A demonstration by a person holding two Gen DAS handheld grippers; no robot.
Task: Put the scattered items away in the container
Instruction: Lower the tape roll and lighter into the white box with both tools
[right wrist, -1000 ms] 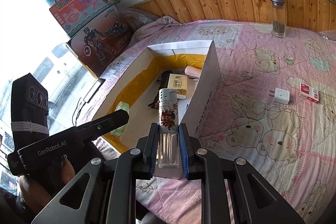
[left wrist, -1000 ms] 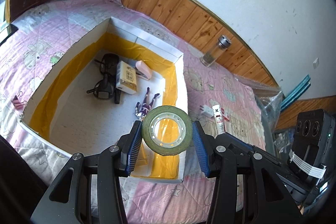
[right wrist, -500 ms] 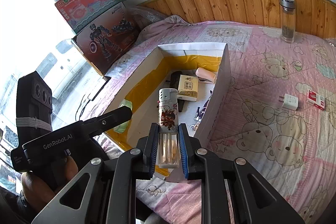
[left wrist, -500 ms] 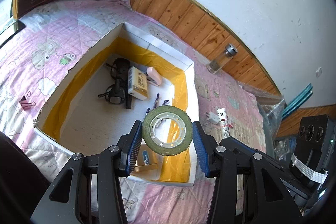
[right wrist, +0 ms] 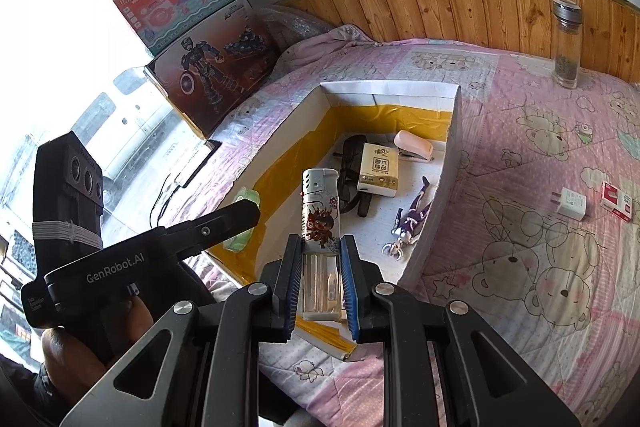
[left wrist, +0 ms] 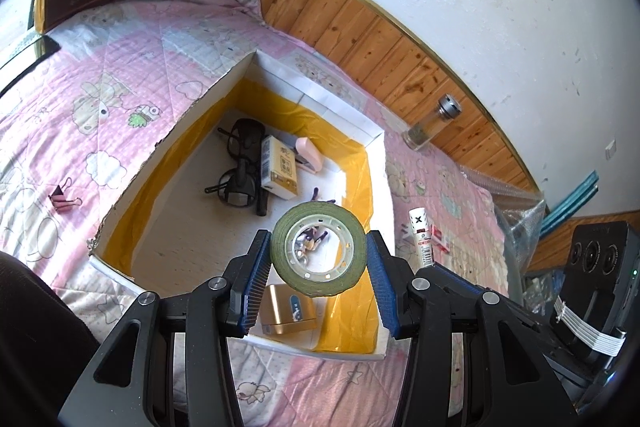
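My left gripper (left wrist: pixel 318 267) is shut on a green roll of tape (left wrist: pixel 318 249), held above the near end of the open cardboard box (left wrist: pixel 376 139) with yellow-taped inner walls. My right gripper (right wrist: pixel 320 275) is shut on a lighter (right wrist: pixel 320 215) with a cartoon print, held upright above the box's near corner (right wrist: pixel 456 131). Inside the box lie black glasses (left wrist: pixel 240 163), a tissue pack (left wrist: pixel 280 169), a pink stapler (left wrist: pixel 308 153), a small purple figure (right wrist: pixel 412 215) and a gold case (left wrist: pixel 286 309). The left gripper also shows in the right wrist view (right wrist: pixel 224 219).
On the pink quilt outside the box lie a pink binder clip (left wrist: pixel 60 197), a white tube (left wrist: pixel 420 235), a white charger plug (right wrist: pixel 570 203) and a red-white small box (right wrist: pixel 616 201). A glass bottle (right wrist: pixel 566 43) stands by the wooden headboard. Toy boxes (right wrist: pixel 200 39) lean at the far left.
Both grippers have moved further over the box with their items still held; the box interior now fills more of each view and the gold case shows under the tape.
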